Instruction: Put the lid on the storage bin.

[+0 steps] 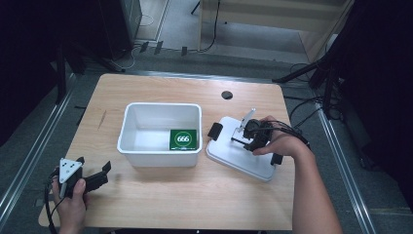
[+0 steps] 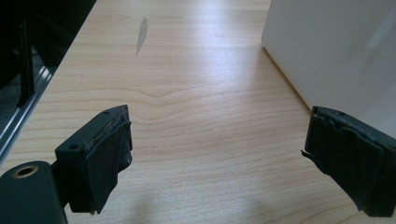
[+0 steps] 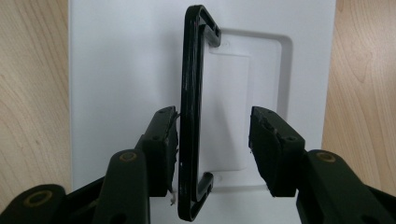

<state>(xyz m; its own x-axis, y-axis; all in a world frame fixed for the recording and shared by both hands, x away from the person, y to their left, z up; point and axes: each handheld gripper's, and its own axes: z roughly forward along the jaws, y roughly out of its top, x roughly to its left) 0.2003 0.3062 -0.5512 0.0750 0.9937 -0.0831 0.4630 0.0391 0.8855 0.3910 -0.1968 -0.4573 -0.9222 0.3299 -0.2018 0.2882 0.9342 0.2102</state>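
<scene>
A white bin (image 1: 163, 105) stands mid-table with a green card marked 666 (image 1: 183, 139) lying in its right front corner. To its right lies a white lid (image 1: 234, 157) with black clips (image 1: 215, 130) at its ends. My right gripper (image 1: 243, 138) hovers over the lid. In the right gripper view it (image 3: 213, 116) is open, its jaws on either side of the lid's raised black handle (image 3: 189, 93), which stands close against the left jaw above the lid (image 3: 121, 70). My left gripper (image 1: 93, 164) rests open at the table's front left, holding nothing.
The left gripper (image 2: 219, 126) faces bare wood, with the bin's wall (image 2: 327, 46) at its right and a dark scuff (image 2: 141, 35) ahead. A black grommet (image 1: 227, 94) sits near the table's back edge. Metal rails run along both sides of the table.
</scene>
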